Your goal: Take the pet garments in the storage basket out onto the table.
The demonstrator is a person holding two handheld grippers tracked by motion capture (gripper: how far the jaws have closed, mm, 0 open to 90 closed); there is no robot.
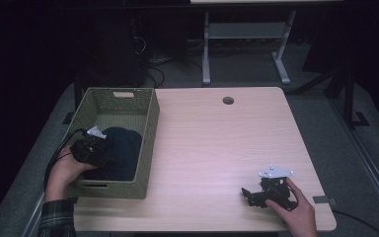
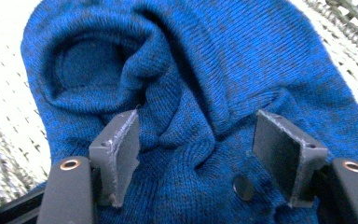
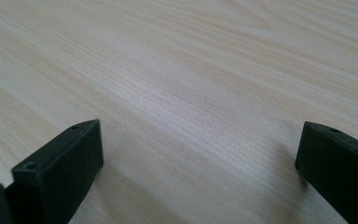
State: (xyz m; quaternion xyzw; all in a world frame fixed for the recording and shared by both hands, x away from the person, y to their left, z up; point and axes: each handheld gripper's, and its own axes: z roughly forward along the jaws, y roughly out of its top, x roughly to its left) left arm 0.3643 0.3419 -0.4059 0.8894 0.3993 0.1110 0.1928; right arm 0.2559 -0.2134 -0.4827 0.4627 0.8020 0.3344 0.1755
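In the high view the left hand-held gripper [image 1: 93, 148] covers part of the dark blue knit garment [image 1: 122, 152] in the woven basket [image 1: 150, 123], and the basket's near wall hides the garment's lower edge. In the left gripper view the garment [image 2: 191, 84] runs off the top and bottom edges, so its kind stays unclear. The high view cuts off both forearms at the bottom. In the right gripper view the surface [image 3: 191, 70] blurs far off.
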